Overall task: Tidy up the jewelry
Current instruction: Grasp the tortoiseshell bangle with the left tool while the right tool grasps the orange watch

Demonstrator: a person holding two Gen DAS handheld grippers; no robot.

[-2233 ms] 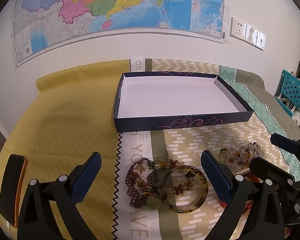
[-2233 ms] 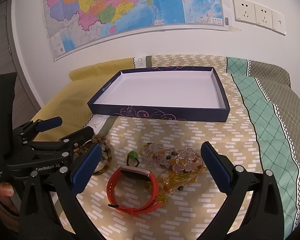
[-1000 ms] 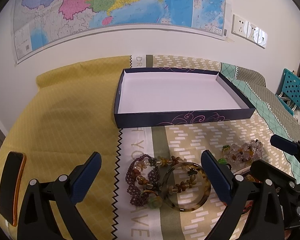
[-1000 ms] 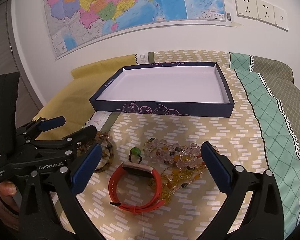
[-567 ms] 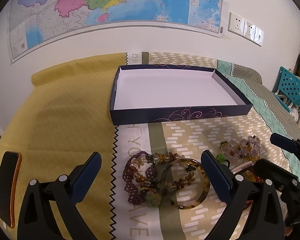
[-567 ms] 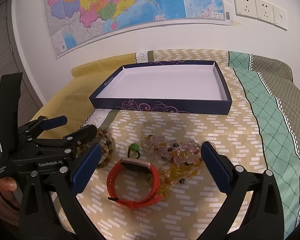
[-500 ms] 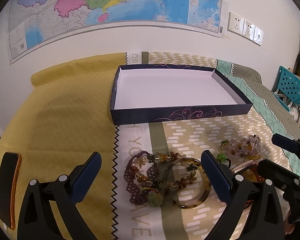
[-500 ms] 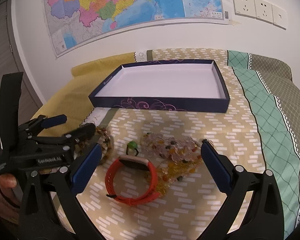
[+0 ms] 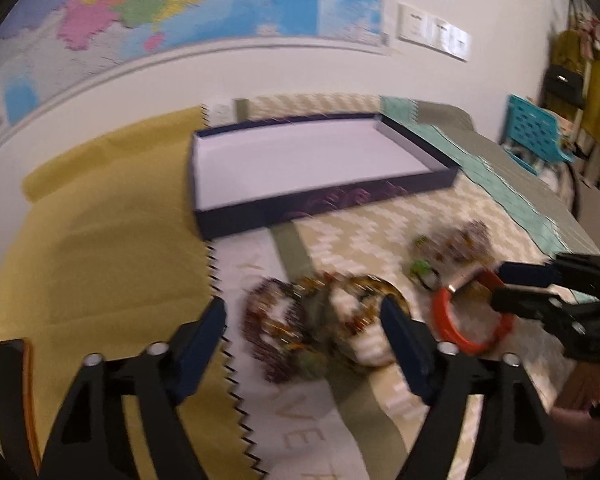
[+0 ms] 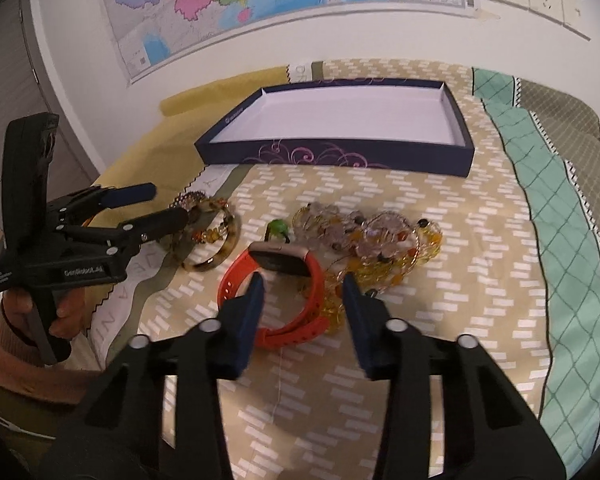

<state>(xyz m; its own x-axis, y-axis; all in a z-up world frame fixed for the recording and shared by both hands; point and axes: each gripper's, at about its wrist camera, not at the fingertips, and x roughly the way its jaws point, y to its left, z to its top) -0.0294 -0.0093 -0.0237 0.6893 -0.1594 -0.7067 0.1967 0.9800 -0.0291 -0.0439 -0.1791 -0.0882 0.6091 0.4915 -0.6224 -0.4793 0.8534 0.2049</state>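
Note:
A dark blue tray (image 10: 340, 157) with a white floor lies at the back of the patterned cloth. In front of it lie an orange watch (image 10: 278, 262), a green ring (image 10: 278, 227), a clear and amber bead cluster (image 10: 374, 240), a tortoiseshell bangle (image 10: 212, 240) and a purple bead bracelet (image 9: 270, 334). My right gripper (image 10: 302, 284) hangs just over the watch, jaws closing, the strap's right side between them, pads not pressing. My left gripper (image 9: 302, 316), jaws closing, straddles the bangle (image 9: 374, 320) and purple bracelet without gripping; this view is blurred. The left gripper (image 10: 160, 204) sits beside the bangle.
A wall with a map and sockets runs behind the tray (image 9: 324, 204). A dark phone in an orange case (image 9: 14, 396) lies at the far left. A blue plastic crate (image 9: 536, 132) stands beyond the right edge. A hand (image 10: 60, 312) holds the left gripper's handle.
Both grippers' jaws have narrowed from wide open. The right gripper has sunk closer over the orange watch. The left view has tilted and blurred, with the jewelry now nearer its fingers.

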